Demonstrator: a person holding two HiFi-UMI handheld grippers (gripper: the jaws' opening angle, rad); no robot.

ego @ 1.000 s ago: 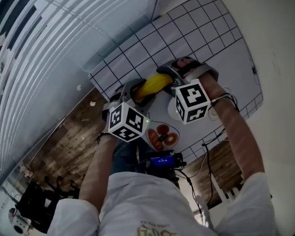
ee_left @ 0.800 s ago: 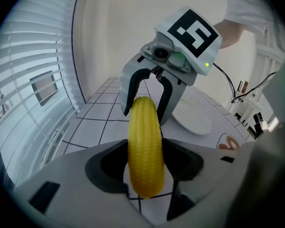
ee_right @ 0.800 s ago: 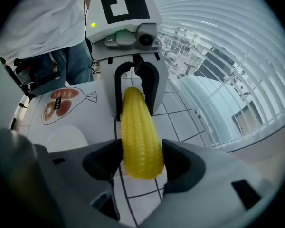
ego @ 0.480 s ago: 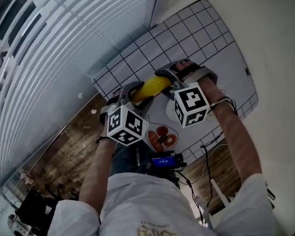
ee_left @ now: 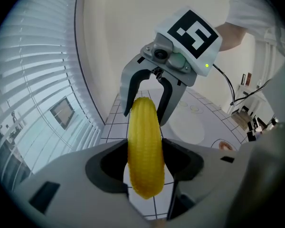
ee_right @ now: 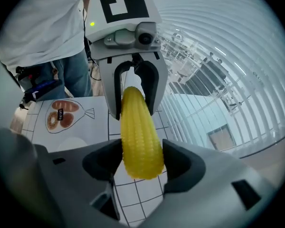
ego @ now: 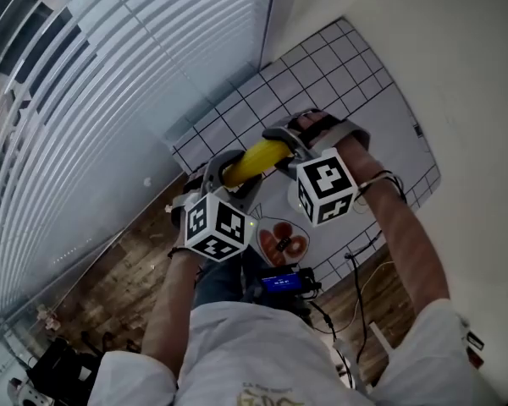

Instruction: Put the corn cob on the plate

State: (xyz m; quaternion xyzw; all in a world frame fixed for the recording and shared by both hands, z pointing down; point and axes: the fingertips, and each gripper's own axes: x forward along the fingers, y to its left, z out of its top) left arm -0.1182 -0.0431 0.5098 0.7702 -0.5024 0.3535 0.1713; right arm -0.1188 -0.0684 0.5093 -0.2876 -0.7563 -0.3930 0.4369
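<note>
From the head view, the person holds the corn cob [ego: 252,159] in the air over the gridded white table [ego: 322,66]. The left claw [ego: 229,172] is clenched on its nearer end and the right claw [ego: 281,146] on its farther end. The white plate [ego: 293,200] lies on the table and shows just below the right claw, partly hidden by it; the cob does not touch it. Close to the plate, a printed picture of baked goods [ego: 281,242] is on the table surface. Window blinds [ego: 85,100] fill the left side.

In the left gripper view, the claw's two jaws press against the sides of the yellow cob, which runs straight away to the right claw, closed on its far tip. The plate sits on the table beyond, off to the right.

In the right gripper view, the jaws likewise pinch the cob's thick end, with the left claw gripping the other end. The printed picture lies on the table at the left.
</note>
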